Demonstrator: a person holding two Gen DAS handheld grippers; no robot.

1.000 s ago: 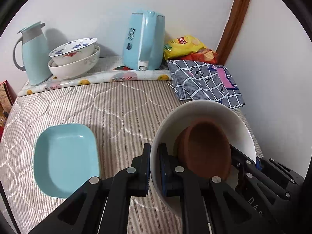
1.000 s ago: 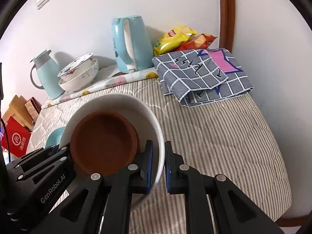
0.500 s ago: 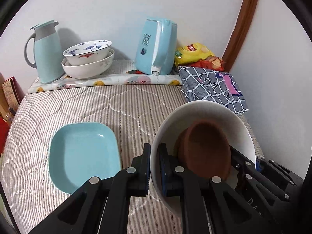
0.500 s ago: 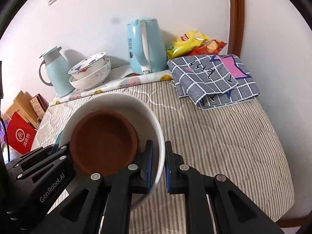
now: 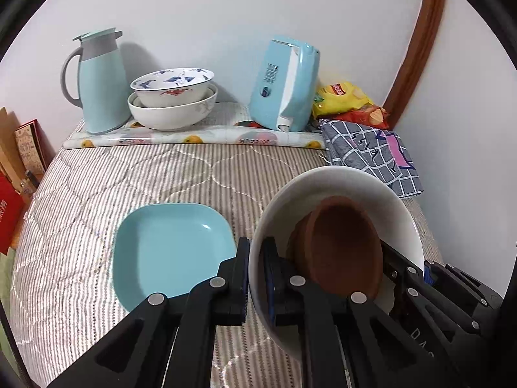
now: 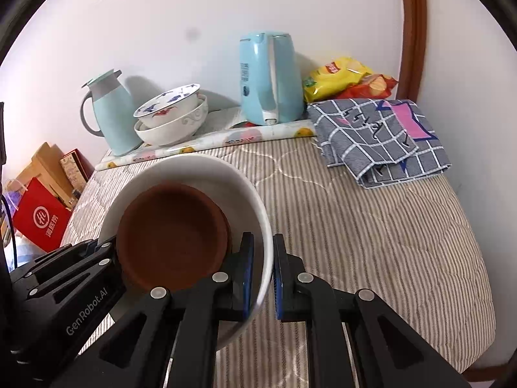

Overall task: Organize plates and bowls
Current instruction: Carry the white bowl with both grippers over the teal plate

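A large white bowl (image 5: 342,187) with a brown bowl (image 5: 342,245) inside it is held above the striped bed cover. My left gripper (image 5: 257,274) is shut on the white bowl's left rim. My right gripper (image 6: 261,268) is shut on its right rim (image 6: 258,213), with the brown bowl (image 6: 171,229) showing inside. A light blue square plate (image 5: 168,252) lies on the cover just left of the held bowl. Two stacked patterned bowls (image 5: 173,100) stand at the back by the wall; they also show in the right wrist view (image 6: 171,113).
A light blue jug (image 5: 97,80) and a light blue kettle (image 5: 284,84) stand at the back on a fruit-print mat (image 5: 194,137). Snack bags (image 5: 345,97) and a folded checked cloth (image 5: 371,152) lie at the back right. Boxes (image 6: 42,216) sit left of the bed.
Both grippers and the held bowl have moved left, toward the blue plate; the plate and back-wall items shifted right in view. The grip is unchanged.
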